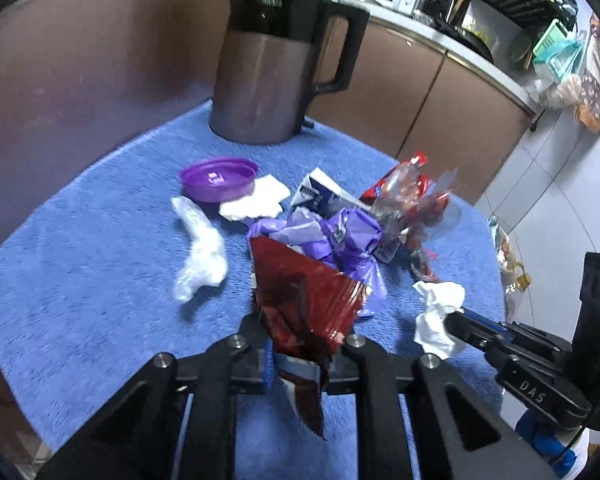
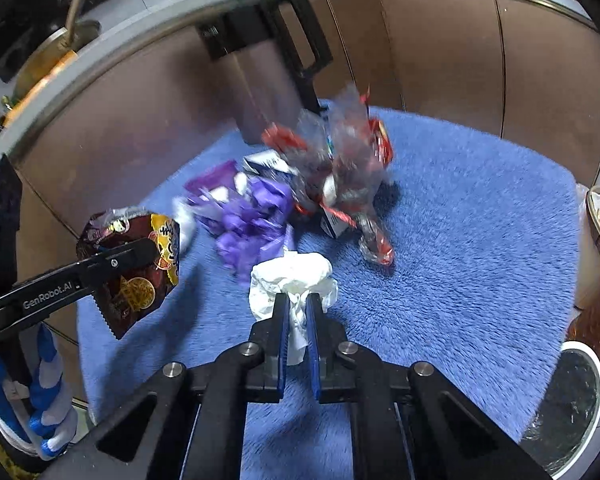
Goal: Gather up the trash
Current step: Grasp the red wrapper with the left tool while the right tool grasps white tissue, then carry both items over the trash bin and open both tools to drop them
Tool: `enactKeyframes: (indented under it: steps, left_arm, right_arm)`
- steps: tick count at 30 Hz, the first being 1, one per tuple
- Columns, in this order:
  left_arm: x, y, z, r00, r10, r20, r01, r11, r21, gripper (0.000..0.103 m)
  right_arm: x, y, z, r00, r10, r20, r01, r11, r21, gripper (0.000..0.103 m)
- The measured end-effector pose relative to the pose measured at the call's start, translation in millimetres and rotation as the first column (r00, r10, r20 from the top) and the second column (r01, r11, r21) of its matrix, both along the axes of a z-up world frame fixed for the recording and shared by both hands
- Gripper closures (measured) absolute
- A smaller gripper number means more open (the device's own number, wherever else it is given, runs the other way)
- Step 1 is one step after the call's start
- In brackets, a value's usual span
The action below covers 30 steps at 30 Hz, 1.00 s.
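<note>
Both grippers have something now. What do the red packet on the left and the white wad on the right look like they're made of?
Red packet, clamped in the left gripper: glossy plastic or foil-lined film, judging by sharp creases, shine and a serrated cut edge. White wad, pinched in the right gripper: matte, soft crumpled tissue or paper napkin; no shine, ragged folds.

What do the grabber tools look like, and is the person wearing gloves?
Both are black. The left tool and right tool have angular black arms with round silver bolts and blue ridged pads inside the fingers. White lettering marks their sides: "GenRobot.AI" on the left, "DAS" on the right. The left hand wears a blue-and-white glove.
</note>
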<state>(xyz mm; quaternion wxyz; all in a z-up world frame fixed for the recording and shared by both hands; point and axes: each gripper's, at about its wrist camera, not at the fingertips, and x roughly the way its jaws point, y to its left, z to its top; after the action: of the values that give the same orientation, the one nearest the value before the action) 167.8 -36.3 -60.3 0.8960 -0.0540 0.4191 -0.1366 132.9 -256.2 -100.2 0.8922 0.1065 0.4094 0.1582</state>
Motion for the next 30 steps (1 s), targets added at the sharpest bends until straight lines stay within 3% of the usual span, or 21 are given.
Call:
enactKeyframes:
  steps: [5,8,12,20,26,28,30]
  left_arm:
    - [-25.2,-12.1,31.6,0.998,-0.043,0.056,0.044,0.999,-0.021,0.088]
    - [-36.2,-43.5,45.1,0.989,-0.130,0.073,0.133,0.990,-0.038,0.088]
    - [-43.2,-104.3,46.6,0.962,-0.269,0.054,0.272,0.961,-0.050,0.088]
    - [-57.2,-277.7,4.7,0.839,-0.542,-0.050,0.540,0.840,-0.048,0.086]
    - [-59.7,-376.7,-41.8,0.768,-0.628,-0.129,0.630,0.776,-0.032,0.085]
    - [-61.9,-398.8,-58.1,0.751,-0.642,-0.154,0.647,0.762,-0.024,0.082]
    - [-59.4,-413.6,-73.7,0.736,-0.650,-0.188,0.656,0.754,-0.039,0.070]
  right_arm:
    - [-33.4,-31.5,26.0,0.996,-0.038,0.077,0.034,0.998,0.053,0.095]
    - [-60.3,-66.9,36.1,0.989,-0.108,0.099,0.102,0.992,0.069,0.095]
    - [-88.8,-125.1,26.1,0.964,-0.254,0.085,0.250,0.967,0.046,0.094]
    - [-140.1,-259.7,-41.1,0.844,-0.532,-0.075,0.531,0.847,-0.030,0.094]
    - [-143.7,-317.7,-91.4,0.787,-0.593,-0.170,0.595,0.802,-0.047,0.092]
    - [-141.7,-318.2,-99.7,0.777,-0.600,-0.191,0.604,0.796,-0.046,0.092]
    - [-143.3,-326.2,-110.0,0.761,-0.613,-0.211,0.618,0.785,-0.053,0.089]
